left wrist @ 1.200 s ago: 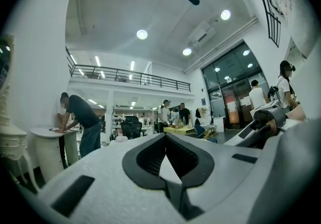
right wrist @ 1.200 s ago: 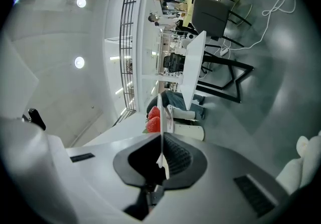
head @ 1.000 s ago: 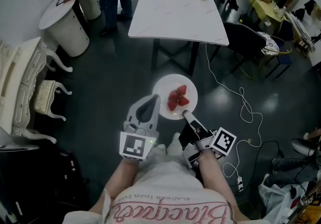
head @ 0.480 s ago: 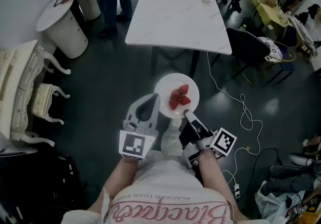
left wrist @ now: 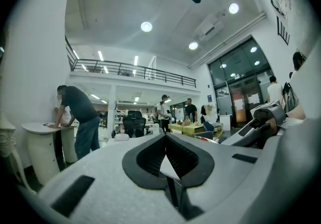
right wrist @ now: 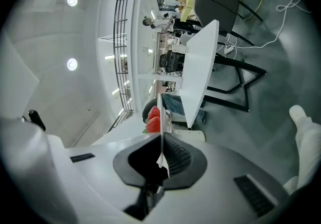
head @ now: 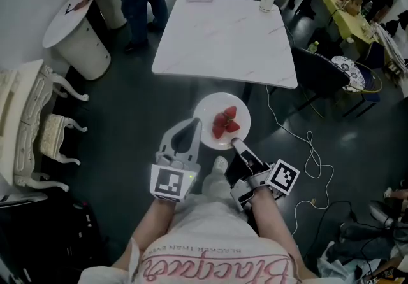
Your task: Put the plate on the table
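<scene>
At the left of the head view, the left gripper (head: pixel 196 127) has its jaws pressed on the left rim of the plate (head: pixel 209 109); its own view shows a white sliver of rim between the pads. The plate is carried in mid-air over the floor, level, with strawberries (head: pixel 224 122) on it. The right gripper (head: pixel 235 143) pinches the near rim likewise. The table (head: pixel 223 34) lies ahead, well apart from the plate. Judged step: carrying, placing not yet begun. The next move calls for walking forward, keeping both grips level, then lowering the plate onto bare tabletop.
</scene>
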Action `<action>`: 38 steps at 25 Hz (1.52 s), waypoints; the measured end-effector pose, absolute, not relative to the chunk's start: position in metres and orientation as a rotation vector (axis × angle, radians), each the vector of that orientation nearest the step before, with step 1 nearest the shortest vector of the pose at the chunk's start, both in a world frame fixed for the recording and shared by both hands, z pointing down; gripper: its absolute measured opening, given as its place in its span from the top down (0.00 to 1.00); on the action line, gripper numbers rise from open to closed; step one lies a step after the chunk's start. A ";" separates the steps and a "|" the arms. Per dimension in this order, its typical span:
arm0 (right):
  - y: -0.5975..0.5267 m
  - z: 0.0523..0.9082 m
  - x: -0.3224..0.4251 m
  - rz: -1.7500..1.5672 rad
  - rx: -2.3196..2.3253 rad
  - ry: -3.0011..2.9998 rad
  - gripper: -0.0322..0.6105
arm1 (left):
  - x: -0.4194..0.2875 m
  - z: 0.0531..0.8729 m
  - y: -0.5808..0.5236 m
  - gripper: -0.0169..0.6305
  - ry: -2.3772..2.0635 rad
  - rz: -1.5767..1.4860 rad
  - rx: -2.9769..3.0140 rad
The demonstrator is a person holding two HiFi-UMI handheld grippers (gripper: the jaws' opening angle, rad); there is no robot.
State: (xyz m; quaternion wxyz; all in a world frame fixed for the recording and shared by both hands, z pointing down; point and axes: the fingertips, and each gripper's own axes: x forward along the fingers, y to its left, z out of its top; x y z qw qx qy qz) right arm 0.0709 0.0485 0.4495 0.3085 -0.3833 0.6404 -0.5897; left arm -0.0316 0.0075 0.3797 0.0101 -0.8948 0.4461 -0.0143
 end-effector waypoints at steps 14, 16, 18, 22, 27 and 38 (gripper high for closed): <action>-0.090 0.452 0.134 -1.609 -0.997 1.735 0.93 | 0.033 0.379 -0.129 0.97 1.440 -0.056 -2.745; -0.105 0.454 0.141 -1.613 -0.998 1.736 0.93 | 0.040 0.381 -0.142 0.97 1.457 -0.061 -2.753; -0.119 0.455 0.146 -1.617 -0.996 1.740 0.93 | 0.044 0.383 -0.154 0.97 1.469 -0.067 -2.752; -0.143 0.458 0.151 -1.652 -0.986 1.730 0.93 | 0.046 0.385 -0.173 0.97 1.480 -0.074 -2.731; -0.174 0.457 0.153 -1.669 -0.984 1.762 0.93 | 0.041 0.386 -0.196 0.97 1.531 -0.068 -2.729; -0.261 0.453 0.142 -1.639 -0.988 1.814 0.93 | 0.020 0.390 -0.278 0.97 1.559 -0.068 -2.705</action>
